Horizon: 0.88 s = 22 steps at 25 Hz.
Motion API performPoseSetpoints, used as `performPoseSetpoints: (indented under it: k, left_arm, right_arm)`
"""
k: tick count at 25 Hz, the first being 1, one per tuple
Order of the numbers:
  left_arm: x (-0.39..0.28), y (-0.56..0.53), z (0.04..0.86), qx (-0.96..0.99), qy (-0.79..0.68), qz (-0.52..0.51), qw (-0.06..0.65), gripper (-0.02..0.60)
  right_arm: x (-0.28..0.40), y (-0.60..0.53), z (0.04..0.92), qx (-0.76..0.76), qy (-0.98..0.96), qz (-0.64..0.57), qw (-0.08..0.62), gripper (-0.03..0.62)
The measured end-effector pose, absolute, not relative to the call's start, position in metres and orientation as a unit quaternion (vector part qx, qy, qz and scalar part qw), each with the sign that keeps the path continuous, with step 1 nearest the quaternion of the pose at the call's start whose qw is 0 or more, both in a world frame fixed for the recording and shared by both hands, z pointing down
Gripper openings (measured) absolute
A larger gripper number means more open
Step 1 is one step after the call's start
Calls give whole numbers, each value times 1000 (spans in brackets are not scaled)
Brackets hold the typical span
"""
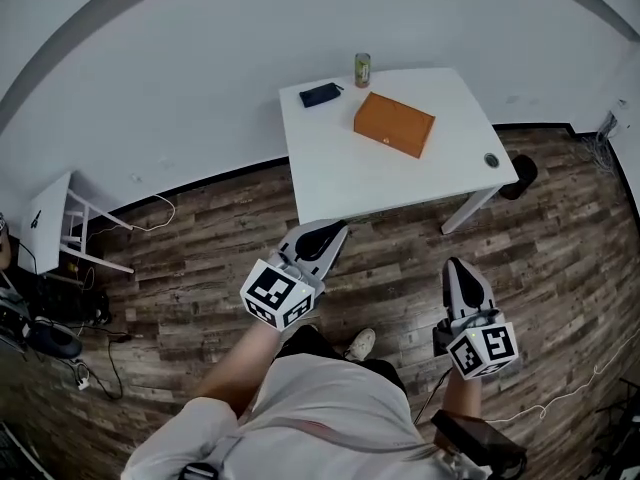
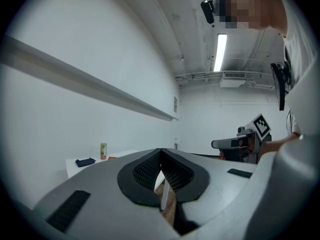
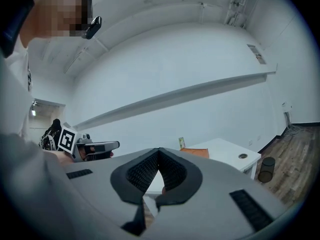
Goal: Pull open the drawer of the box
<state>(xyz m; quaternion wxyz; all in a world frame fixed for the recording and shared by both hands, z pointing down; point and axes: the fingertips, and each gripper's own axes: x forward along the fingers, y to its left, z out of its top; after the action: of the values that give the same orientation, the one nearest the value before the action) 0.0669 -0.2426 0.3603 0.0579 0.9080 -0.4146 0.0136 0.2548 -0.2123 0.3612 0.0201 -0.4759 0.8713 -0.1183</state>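
An orange-brown flat box [image 1: 394,123] lies on the white table [image 1: 350,183] ahead of me, also in the right gripper view as the box [image 3: 198,153]; its drawer looks closed. My left gripper [image 1: 335,230] hovers over the floor at the table's near edge, short of the box, shut with nothing between the jaws. The left gripper [image 2: 160,151] shows its pads meeting at the tips. My right gripper [image 1: 455,265] is over the floor, further right and nearer me, shut and empty; in its own view the right gripper [image 3: 159,151] has its pads together.
A dark blue pouch [image 1: 320,94] and a green can [image 1: 362,69] sit at the table's far side. A black round bin [image 1: 522,175] stands by the table's right leg. A white folding stand [image 1: 60,218] and cables [image 1: 90,358] are on the wooden floor at left.
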Motion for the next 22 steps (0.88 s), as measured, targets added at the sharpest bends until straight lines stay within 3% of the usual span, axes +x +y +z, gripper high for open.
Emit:
performPoseSetpoints:
  k: [22]
  left_arm:
    - [49, -432, 430, 907, -407, 70, 83, 11]
  right_arm:
    - [234, -311, 414, -541, 824, -166, -27, -8]
